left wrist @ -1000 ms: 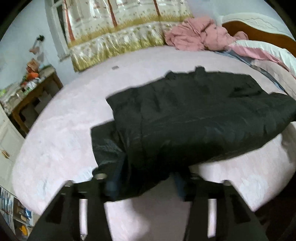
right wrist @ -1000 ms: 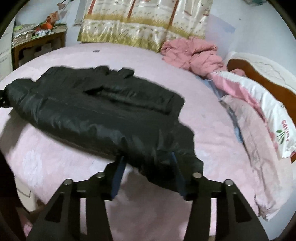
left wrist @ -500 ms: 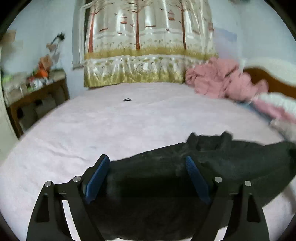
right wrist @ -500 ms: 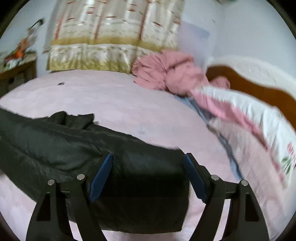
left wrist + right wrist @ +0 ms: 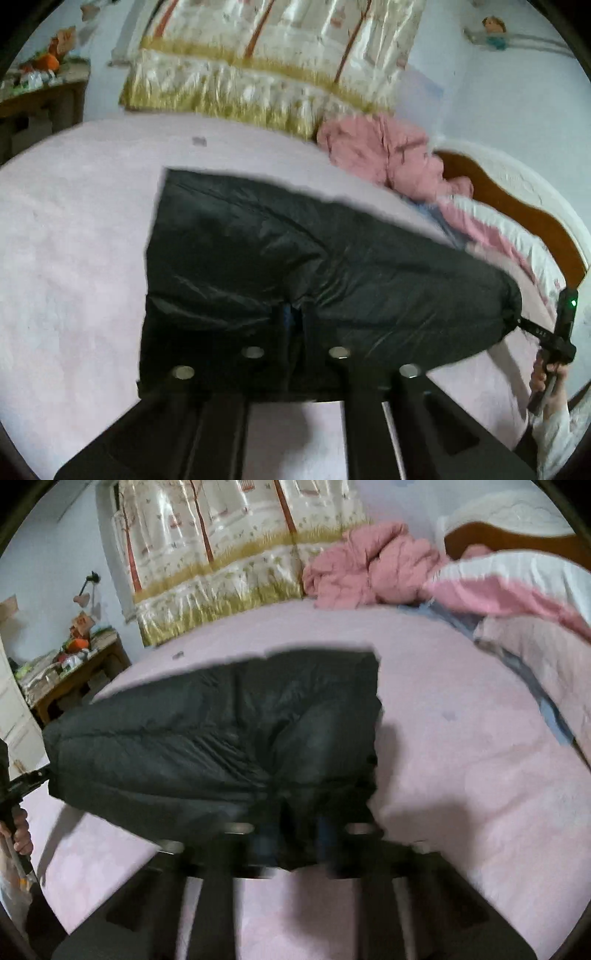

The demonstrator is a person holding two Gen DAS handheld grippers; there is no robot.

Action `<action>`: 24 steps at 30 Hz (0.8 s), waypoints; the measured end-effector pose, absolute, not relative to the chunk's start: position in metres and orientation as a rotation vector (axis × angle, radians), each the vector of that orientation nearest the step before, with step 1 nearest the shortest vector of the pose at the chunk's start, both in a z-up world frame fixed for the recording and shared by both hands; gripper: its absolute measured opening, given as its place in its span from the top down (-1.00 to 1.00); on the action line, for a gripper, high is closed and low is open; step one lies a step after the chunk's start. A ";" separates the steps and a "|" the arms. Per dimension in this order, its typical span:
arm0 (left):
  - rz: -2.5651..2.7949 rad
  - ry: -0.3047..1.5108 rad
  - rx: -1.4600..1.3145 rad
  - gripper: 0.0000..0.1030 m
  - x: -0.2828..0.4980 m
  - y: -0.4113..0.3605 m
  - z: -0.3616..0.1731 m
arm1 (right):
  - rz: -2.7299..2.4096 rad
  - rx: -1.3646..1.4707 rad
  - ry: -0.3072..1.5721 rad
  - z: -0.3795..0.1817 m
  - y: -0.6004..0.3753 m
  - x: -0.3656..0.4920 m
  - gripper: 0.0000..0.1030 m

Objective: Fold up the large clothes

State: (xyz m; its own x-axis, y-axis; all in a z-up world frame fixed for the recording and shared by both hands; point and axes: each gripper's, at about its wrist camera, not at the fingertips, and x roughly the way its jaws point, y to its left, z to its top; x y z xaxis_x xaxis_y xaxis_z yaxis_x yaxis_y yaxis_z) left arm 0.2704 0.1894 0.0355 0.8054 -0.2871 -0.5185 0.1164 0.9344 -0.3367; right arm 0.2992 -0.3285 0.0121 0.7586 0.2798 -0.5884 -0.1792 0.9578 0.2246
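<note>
A black puffy jacket hangs stretched above the pink bed, held at both ends. My left gripper is shut on the jacket's near edge. My right gripper is shut on the other end of the jacket. The right gripper also shows at the far right of the left wrist view, and the left one at the left edge of the right wrist view. The fabric hides most of the fingertips.
A crumpled pink garment and a pink and white quilt lie near the wooden headboard. A patterned curtain hangs behind the bed. A cluttered wooden table stands at the left.
Half a second ago both grippers were open over the jacket lying on the bed. Now both are shut on the jacket and have lifted it off the bed.
</note>
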 end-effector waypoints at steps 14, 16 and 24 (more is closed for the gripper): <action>-0.082 0.726 -0.250 -0.40 0.343 0.220 0.042 | 0.097 0.069 0.693 0.023 -0.296 0.397 0.79; -0.114 0.687 -0.273 -0.69 0.324 0.221 0.030 | 0.107 0.099 0.671 0.015 -0.307 0.386 0.59; -0.288 0.717 -0.354 0.86 0.334 0.214 0.014 | 0.244 0.189 0.695 0.007 -0.326 0.372 0.27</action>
State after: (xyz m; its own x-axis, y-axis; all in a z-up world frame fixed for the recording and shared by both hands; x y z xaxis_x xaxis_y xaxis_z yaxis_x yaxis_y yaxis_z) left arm 0.3345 0.2139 0.0137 0.7189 -0.3743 -0.5857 0.1354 0.9019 -0.4101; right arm 0.3716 -0.3261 0.0074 0.7417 0.2840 -0.6076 -0.1587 0.9545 0.2524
